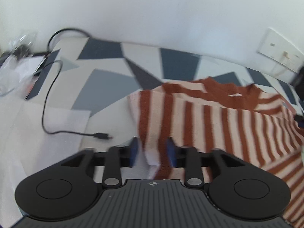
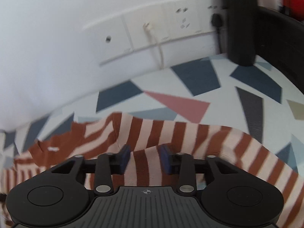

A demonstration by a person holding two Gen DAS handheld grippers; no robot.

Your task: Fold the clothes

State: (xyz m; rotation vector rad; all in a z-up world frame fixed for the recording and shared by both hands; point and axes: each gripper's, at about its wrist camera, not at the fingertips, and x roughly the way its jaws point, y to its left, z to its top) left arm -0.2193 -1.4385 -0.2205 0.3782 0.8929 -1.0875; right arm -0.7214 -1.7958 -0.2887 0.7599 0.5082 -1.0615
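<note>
A rust-and-cream striped sweater (image 1: 218,117) lies on a table with a geometric patterned cloth (image 1: 106,87). Its rust collar (image 1: 235,93) points toward the far wall. My left gripper (image 1: 153,152) has its blue pads part way apart, with the sweater's left edge and a white inner fold between them. In the right wrist view the sweater (image 2: 171,133) spreads across the cloth (image 2: 190,79). My right gripper (image 2: 145,158) also has its pads part way apart, with a striped fold of the sweater between them. The frames are blurred, so whether either grips the cloth is unclear.
A black cable with a plug (image 1: 100,135) lies left of the sweater, beside clear plastic clutter (image 1: 15,60). A white wall socket panel (image 2: 161,28) runs behind the table. A black cylinder (image 2: 241,22) stands at the far right, next to a dark curved object (image 2: 281,43).
</note>
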